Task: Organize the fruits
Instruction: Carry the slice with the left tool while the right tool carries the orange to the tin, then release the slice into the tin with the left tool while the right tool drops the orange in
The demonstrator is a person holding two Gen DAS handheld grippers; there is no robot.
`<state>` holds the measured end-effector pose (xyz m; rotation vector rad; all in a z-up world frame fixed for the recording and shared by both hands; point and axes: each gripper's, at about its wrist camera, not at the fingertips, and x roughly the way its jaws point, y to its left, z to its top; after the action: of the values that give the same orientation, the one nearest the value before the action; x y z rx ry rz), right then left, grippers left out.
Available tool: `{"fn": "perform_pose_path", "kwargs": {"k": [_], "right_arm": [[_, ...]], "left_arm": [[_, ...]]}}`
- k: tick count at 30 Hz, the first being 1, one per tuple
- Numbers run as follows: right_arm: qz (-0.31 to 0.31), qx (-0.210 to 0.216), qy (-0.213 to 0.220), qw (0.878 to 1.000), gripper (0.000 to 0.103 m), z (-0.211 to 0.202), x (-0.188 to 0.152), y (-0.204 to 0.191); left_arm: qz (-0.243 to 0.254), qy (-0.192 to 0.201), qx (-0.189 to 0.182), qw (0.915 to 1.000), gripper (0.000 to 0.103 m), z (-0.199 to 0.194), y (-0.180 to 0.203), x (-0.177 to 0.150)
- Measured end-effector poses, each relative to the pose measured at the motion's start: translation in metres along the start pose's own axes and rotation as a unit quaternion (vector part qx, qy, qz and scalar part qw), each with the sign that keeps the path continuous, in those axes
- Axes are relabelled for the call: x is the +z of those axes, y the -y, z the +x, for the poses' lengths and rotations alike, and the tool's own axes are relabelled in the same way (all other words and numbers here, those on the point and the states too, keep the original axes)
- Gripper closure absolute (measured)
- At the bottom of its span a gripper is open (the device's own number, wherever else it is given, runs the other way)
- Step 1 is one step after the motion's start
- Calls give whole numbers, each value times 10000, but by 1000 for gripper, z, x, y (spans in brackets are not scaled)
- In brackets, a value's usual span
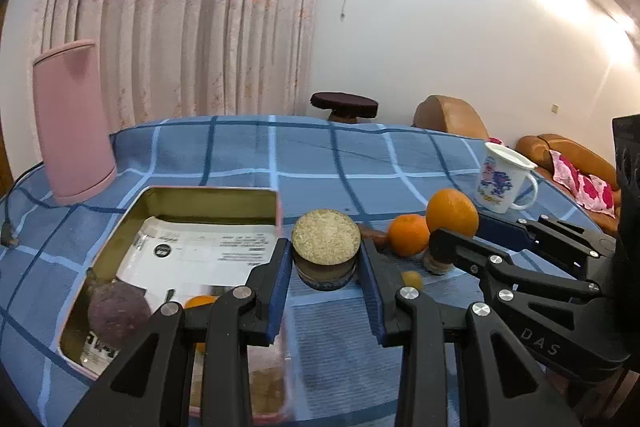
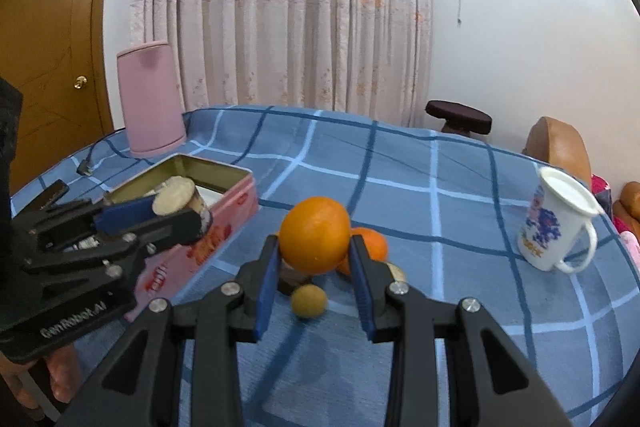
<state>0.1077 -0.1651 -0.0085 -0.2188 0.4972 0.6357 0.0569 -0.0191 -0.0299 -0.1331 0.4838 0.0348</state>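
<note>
A blue checked tablecloth [image 2: 400, 163] is spread over the table, and a pink kettle [image 2: 150, 99] is stood near its far edge. Beside the kettle an open pink tin [image 1: 208, 205] is set, in which papers, a dark purple fruit [image 1: 118, 313] and an orange piece are seen. A white mug [image 2: 554, 223] is placed well apart to the right. A small can [image 1: 326, 251] is clamped between the fingers of the left gripper [image 1: 326, 267], raised by the tin's edge. A large orange [image 2: 314, 235] is gripped by the right gripper [image 2: 314, 259], just above a smaller orange [image 2: 372, 245] and a small yellowish fruit [image 2: 308, 301] lying on the cloth.
</note>
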Motion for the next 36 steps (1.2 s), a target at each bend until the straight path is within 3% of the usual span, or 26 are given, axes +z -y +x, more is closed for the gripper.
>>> {"fn": "perform_pose_path", "kwargs": {"k": [16, 25, 36], "right_arm": [[-395, 780, -226, 9959, 66, 48, 32, -77], [-653, 967, -504, 9919, 66, 67, 25, -105], [-744, 1176, -813, 9869, 62, 81, 17, -116]], "left_arm": [[-575, -301, 744, 9951, 67, 4, -84, 9], [-737, -503, 817, 9927, 67, 7, -109, 5], [-606, -644, 844, 9925, 67, 11, -112, 1]]}}
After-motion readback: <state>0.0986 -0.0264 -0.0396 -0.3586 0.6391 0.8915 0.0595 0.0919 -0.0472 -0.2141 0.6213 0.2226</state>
